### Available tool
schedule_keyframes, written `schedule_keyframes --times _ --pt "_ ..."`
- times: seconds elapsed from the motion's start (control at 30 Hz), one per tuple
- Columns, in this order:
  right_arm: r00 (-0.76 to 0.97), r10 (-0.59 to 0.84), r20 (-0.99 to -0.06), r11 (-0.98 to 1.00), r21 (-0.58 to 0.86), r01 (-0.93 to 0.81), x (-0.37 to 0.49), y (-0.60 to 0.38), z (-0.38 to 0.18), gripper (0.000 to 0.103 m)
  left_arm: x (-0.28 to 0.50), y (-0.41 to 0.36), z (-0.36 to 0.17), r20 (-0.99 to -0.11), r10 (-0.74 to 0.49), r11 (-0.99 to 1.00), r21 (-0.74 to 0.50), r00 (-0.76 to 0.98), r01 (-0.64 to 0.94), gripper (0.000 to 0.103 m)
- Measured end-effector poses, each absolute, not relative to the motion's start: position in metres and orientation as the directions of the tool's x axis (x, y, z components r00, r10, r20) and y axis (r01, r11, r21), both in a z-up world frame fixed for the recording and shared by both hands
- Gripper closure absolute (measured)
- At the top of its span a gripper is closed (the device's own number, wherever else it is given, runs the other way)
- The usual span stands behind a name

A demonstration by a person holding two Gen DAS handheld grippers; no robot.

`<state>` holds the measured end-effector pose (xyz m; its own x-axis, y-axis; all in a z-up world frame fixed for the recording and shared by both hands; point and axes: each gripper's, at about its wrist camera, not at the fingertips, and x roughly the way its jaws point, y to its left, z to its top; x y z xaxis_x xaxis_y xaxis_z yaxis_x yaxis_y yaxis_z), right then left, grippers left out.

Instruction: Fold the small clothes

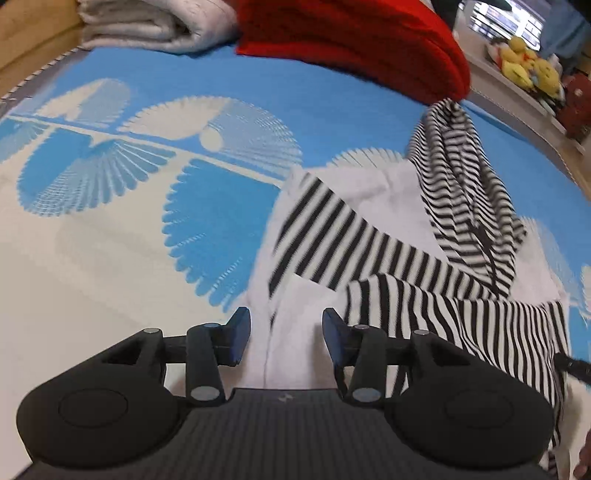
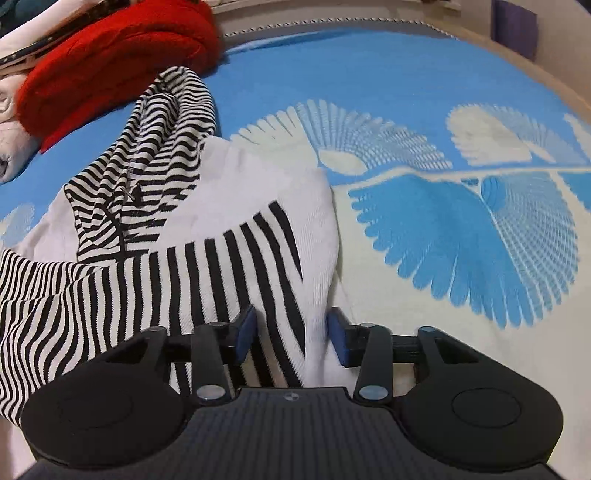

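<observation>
Nearest the lens in the left wrist view, the left gripper stands with its jaws spread and nothing between them; white cloth of the garment lies directly under the gap, but neither pad touches it so far as the view shows. In the right wrist view the right gripper is also parted, yet a fold of cloth runs up between its pads; whether the pads actually bear on that fold cannot be told, since a gap shows on either side.

The task item, a white and black-striped garment, lies crumpled on the blue and white patterned bedspread. Its striped hood points away from both tools toward the red cushion; a striped sleeve lies slantwise across the white body.

Governing relation: the garment's long axis runs from the tools outward to the hood. From the left tool the bulk of it lies ahead and to the right; from the right tool, ahead and to the left. Both tools thus sit at the near hem end, side by side, with the right one the more engaged.

Judgement: the piece is not yet spread flat. The next move probably calls for both tools to take the near edge and carry it along that axis.

A folded grey blanket lies at the far edge.
</observation>
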<state>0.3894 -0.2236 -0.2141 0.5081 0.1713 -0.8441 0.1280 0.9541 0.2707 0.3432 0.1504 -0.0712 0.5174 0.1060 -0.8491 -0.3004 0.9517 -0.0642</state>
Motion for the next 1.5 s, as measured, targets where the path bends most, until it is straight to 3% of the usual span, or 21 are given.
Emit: schedule_keyframes --times 0.13,0.27,0.43,0.57,0.63,0.73,0.83,0.93,1.0,1.07,1.13,1.17,1.2,1.27,1.5 --pt "0.536 0.179 -0.825 0.916 0.338 0.215 0.391 -0.247 -0.21 0.098 0.346 0.146 -0.073 -0.847 0.071 0.963 -0.079 0.527 -0.256 0.055" --pt "0.564 0.071 -0.823 0.894 0.303 0.33 0.389 -0.271 -0.206 0.097 0.347 0.132 -0.078 -0.854 0.004 0.982 -0.095 0.52 -0.164 0.055" --pt "0.507 0.096 -0.857 0.891 0.302 0.34 0.385 -0.274 -0.2 0.078 0.349 0.13 -0.096 -0.891 0.065 0.989 -0.003 0.45 -0.148 0.056" --pt "0.519 0.204 -0.83 0.928 0.333 0.167 0.373 -0.257 -0.182 0.066 0.348 0.14 -0.1 -0.894 0.141 0.98 0.065 0.425 -0.19 0.057" --pt "0.398 0.206 -0.894 0.964 0.255 0.074 0.371 -0.243 -0.199 0.065 0.345 0.141 -0.09 -0.879 0.092 0.982 0.002 0.468 -0.189 0.057" --pt "0.383 0.18 -0.906 0.976 0.212 0.044 0.362 -0.24 -0.2 0.066 0.344 0.135 -0.087 -0.873 0.001 0.989 -0.072 0.488 -0.132 0.055" --pt "0.393 0.182 -0.901 0.977 0.211 0.033 0.356 -0.243 -0.195 0.065 0.345 0.13 -0.113 -0.923 0.025 0.996 -0.008 0.383 -0.084 0.056" --pt "0.337 0.107 -0.935 0.993 0.116 0.006 0.351 -0.244 -0.2 0.064 0.343 0.121 -0.097 -0.904 0.06 0.997 0.036 0.423 -0.065 0.054" --pt "0.366 0.148 -0.919 0.984 0.175 0.039 0.347 -0.253 -0.19 0.064 0.339 0.12 -0.086 -0.874 0.028 0.999 0.009 0.485 -0.041 0.048" --pt "0.35 0.16 -0.923 0.983 0.181 0.028 0.34 -0.254 -0.193 0.064 0.34 0.122 -0.1 -0.903 0.064 0.998 0.049 0.425 -0.048 0.046" --pt "0.326 0.108 -0.939 0.994 0.107 -0.021 0.332 -0.249 -0.204 0.047 0.339 0.132 -0.111 -0.923 0.092 0.993 0.059 0.372 -0.099 0.042" --pt "0.332 0.082 -0.94 0.996 0.089 0.005 0.33 -0.251 -0.202 0.046 0.339 0.135 -0.107 -0.922 0.084 0.992 0.041 0.378 -0.122 0.042" --pt "0.342 0.064 -0.938 0.994 0.089 0.06 0.328 -0.254 -0.192 0.056 0.339 0.137 -0.097 -0.916 0.075 0.99 0.022 0.393 -0.137 0.043" --pt "0.423 0.047 -0.905 0.986 0.111 0.128 0.322 -0.258 -0.16 0.062 0.336 0.137 -0.069 -0.876 0.055 0.992 -0.007 0.479 -0.126 0.041" --pt "0.691 0.06 -0.72 0.96 0.232 0.159 0.307 -0.232 -0.047 0.059 0.326 0.132 -0.014 -0.769 0.094 0.988 -0.005 0.632 -0.154 0.037"
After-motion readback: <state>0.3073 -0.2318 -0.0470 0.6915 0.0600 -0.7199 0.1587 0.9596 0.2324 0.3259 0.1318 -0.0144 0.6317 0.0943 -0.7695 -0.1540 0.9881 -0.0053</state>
